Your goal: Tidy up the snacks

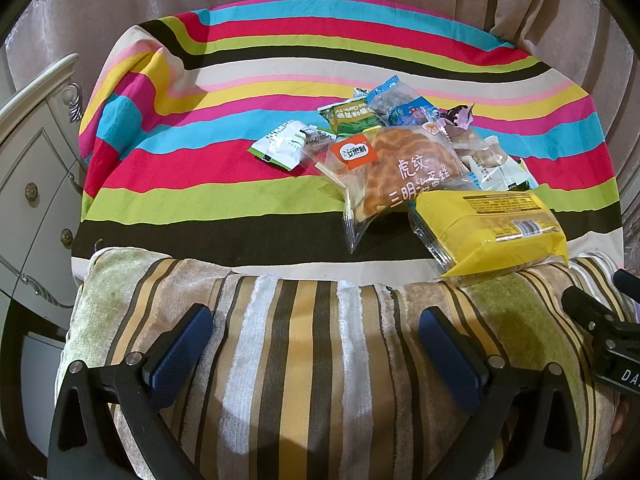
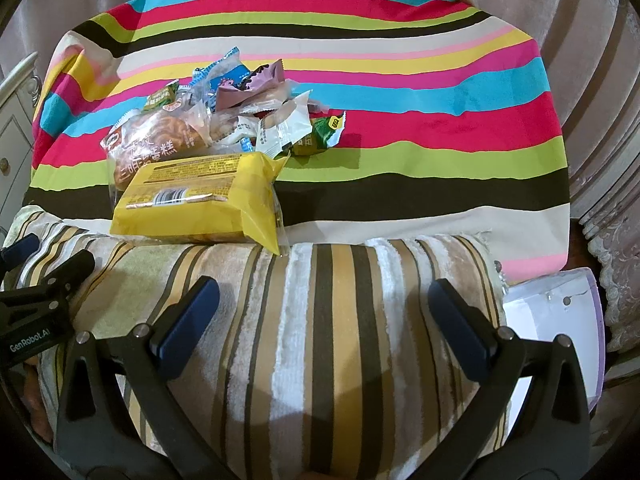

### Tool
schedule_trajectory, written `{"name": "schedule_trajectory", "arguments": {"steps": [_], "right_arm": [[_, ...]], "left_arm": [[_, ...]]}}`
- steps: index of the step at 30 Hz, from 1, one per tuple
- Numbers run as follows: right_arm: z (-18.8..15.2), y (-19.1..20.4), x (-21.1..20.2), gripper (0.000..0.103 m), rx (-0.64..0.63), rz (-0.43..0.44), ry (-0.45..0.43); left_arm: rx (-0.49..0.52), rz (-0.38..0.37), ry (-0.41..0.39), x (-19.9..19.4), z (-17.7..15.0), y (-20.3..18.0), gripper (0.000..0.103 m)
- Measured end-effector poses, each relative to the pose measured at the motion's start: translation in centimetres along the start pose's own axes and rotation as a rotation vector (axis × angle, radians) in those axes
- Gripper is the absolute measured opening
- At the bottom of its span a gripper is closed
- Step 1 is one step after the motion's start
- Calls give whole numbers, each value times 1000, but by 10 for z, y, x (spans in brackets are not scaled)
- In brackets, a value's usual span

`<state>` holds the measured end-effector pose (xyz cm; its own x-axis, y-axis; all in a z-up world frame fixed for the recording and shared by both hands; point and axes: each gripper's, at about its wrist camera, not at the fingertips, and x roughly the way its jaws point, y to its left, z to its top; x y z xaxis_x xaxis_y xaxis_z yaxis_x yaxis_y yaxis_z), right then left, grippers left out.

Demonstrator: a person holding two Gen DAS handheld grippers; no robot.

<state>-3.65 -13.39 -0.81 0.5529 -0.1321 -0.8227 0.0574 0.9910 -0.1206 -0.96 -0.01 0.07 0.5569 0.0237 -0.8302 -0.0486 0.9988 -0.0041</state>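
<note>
Snack packets (image 1: 404,160) were heaped on the striped cloth-covered surface (image 1: 240,80), toward its near edge, with a yellow packet (image 1: 492,228) overhanging onto the striped cushion (image 1: 320,340) in front. A clear-wrapped tiger-stripe cake (image 1: 392,176) was lying just behind it, touching it, and a white sachet (image 1: 280,148) lay apart on the left of the heap. Left claw (image 1: 316,340) and right claw (image 2: 324,320) were held wide apart above the cushion, nothing gripped in either. Slippage was judged likely: the glossy, overlapping wrappers could be dragged together, and the yellow packet could be tipped off the edge. No container was identified with certainty; a white, box-like object (image 2: 552,304) was seen beyond the cushion's right end, its contents hidden.
</note>
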Motion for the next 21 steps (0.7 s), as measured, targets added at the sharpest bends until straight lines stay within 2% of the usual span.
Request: {"name": "schedule_trajectory", "arguments": {"steps": [21], "right_arm": [[0, -1, 0, 103, 3, 8, -3]], "left_arm": [[-1, 1, -1, 0, 0, -1, 103]]}}
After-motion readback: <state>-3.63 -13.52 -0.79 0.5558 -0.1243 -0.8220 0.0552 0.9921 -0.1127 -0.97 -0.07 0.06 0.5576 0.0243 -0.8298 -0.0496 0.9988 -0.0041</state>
